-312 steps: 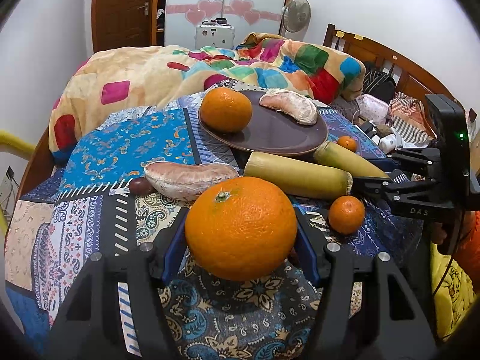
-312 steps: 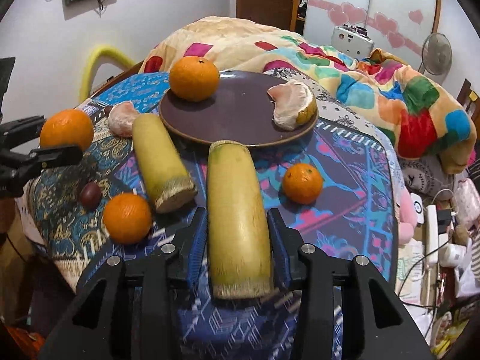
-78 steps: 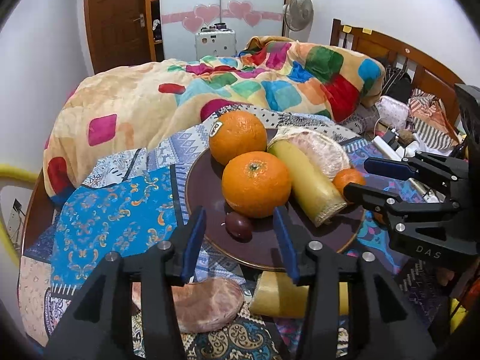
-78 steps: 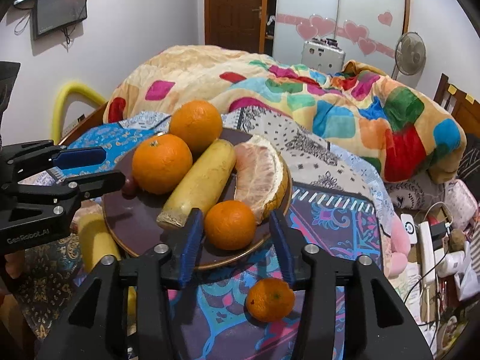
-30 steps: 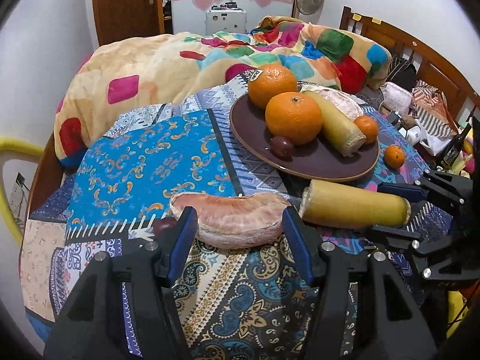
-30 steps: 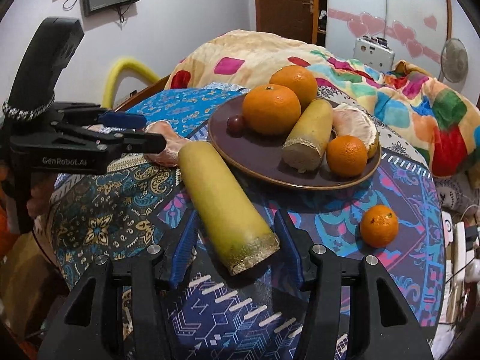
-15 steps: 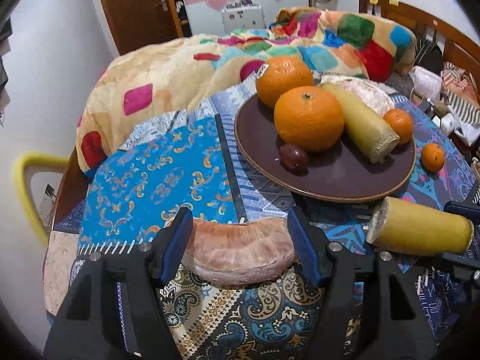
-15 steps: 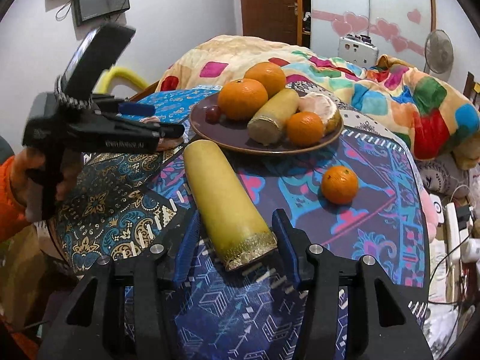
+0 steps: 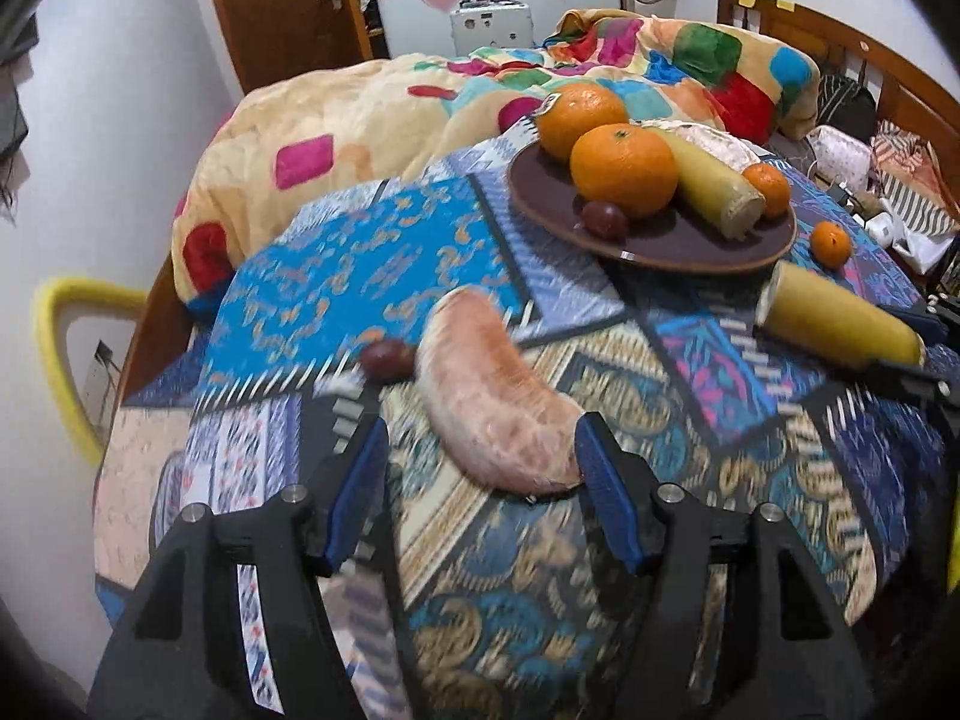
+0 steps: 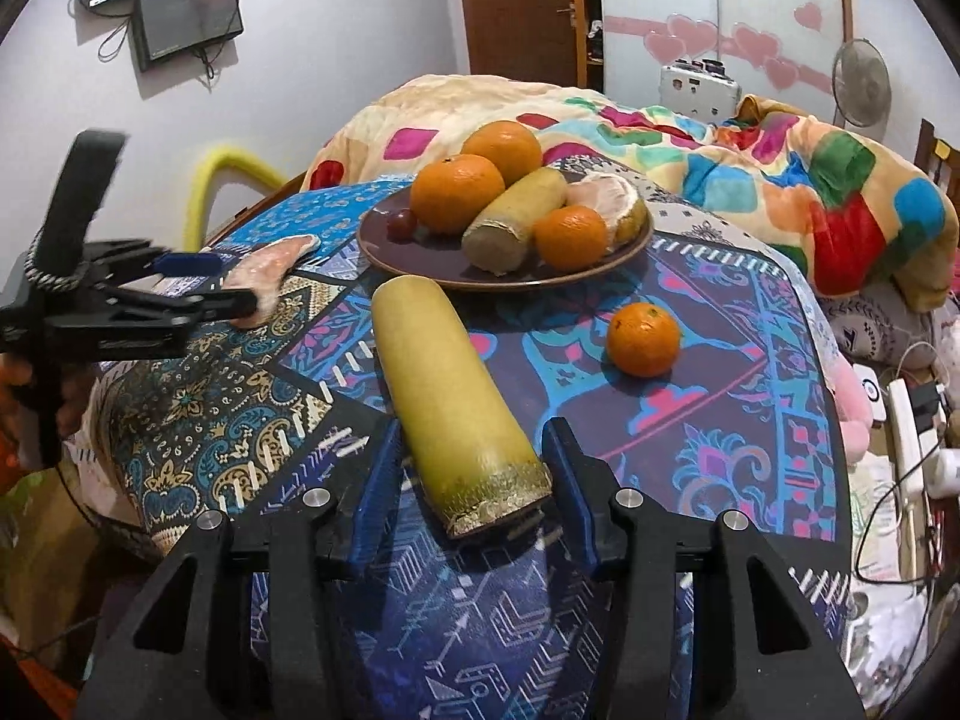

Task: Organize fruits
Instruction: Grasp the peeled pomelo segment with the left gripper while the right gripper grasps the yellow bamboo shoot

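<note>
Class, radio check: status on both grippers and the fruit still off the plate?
Left gripper open around pomelo slice. Right gripper open around cane. Mandarin loose beside plate.

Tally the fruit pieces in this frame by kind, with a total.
Oranges, large: 2
Mandarins, small: 2
Yellow cane pieces: 2
Peeled pomelo segments: 2
Small dark fruits: 2
Total: 10
</note>
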Motion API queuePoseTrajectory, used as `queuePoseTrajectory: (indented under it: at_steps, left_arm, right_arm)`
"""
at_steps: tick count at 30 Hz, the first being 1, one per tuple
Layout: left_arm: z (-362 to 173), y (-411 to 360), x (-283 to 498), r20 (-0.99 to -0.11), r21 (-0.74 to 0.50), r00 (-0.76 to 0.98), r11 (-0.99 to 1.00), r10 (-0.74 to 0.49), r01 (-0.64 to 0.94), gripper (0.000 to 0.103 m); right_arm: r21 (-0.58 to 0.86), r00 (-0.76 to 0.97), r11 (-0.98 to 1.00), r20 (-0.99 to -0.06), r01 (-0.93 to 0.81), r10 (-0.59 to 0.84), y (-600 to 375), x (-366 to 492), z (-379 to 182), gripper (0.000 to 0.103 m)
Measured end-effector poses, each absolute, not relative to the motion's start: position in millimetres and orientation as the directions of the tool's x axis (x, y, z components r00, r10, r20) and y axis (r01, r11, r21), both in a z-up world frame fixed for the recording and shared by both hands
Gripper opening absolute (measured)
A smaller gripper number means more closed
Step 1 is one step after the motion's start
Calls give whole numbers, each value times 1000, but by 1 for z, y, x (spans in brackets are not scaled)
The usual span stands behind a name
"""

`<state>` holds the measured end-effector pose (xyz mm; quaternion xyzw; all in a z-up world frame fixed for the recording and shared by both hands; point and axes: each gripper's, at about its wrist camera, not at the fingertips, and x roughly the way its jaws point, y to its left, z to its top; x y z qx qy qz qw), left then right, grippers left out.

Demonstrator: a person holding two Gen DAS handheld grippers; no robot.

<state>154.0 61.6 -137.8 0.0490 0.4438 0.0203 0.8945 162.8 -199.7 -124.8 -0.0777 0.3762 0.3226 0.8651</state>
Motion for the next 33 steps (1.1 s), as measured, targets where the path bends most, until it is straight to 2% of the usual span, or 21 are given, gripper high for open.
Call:
queuePoseTrajectory:
  at_steps: [11,19,23,33]
  left_arm:
    - [-132,76,147,-825,-2,566,1000,-18,28,64]
    - [-140,70,172,-825,11,564,999,-13,39,64]
    - [-147,76,183,-834,-32,549,999,-47,37,64]
    - [-146,72,184,-817,-21,575,998,-51,59,47]
  right_arm:
    - [116,494,782,-715,-613,494,-201,166,-121,46]
    - [84,484,758,-723,-647,494,-177,179,-119,46]
    - [51,478,743,-736,-667,479,-163,186,-122,46]
    - [63,483,745,-725,-664,492,-162,185,-120,37]
